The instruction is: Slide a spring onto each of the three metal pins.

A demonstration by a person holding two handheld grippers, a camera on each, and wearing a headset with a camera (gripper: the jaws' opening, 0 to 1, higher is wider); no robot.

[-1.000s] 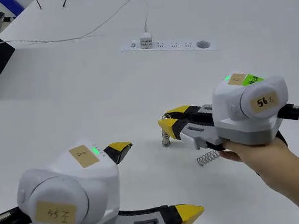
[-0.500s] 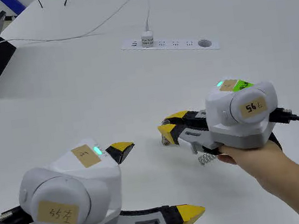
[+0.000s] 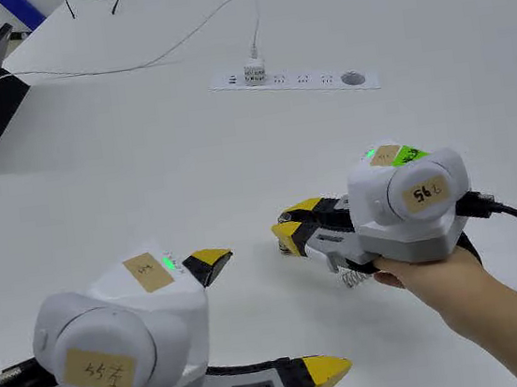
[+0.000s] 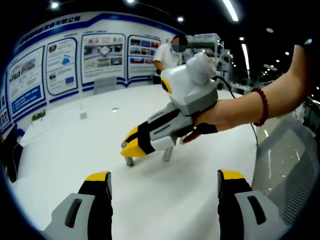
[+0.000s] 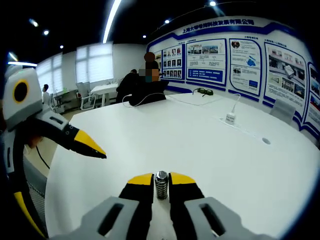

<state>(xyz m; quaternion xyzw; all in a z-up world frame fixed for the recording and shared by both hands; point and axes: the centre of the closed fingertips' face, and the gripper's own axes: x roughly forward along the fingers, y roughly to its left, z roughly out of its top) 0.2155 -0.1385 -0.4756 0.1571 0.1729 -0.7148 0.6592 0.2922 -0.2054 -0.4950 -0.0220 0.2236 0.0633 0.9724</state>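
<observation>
Your left gripper (image 3: 271,311) hovered nearest you, its jaws spread wide and empty. Farther out on the white table (image 3: 140,151), a loose spring (image 3: 352,278) lay under your right gripper (image 3: 290,220), whose jaws pinched an upright spring (image 5: 161,184) between their yellow tips.

- Between the jaws of the right gripper (image 5: 161,178) we see a spring (image 5: 161,185). Its lower end is hidden by those jaws.
- Under that gripper's body, in the head view, a loose spring (image 3: 352,277) is half covered.
- In the left gripper view, a pin (image 4: 129,161) below the right gripper's tips and a second pin (image 4: 167,154) under its body are too small to make out, and their tops are hidden.
- The left gripper (image 3: 271,311) is cut off by the head view's bottom edge.
</observation>
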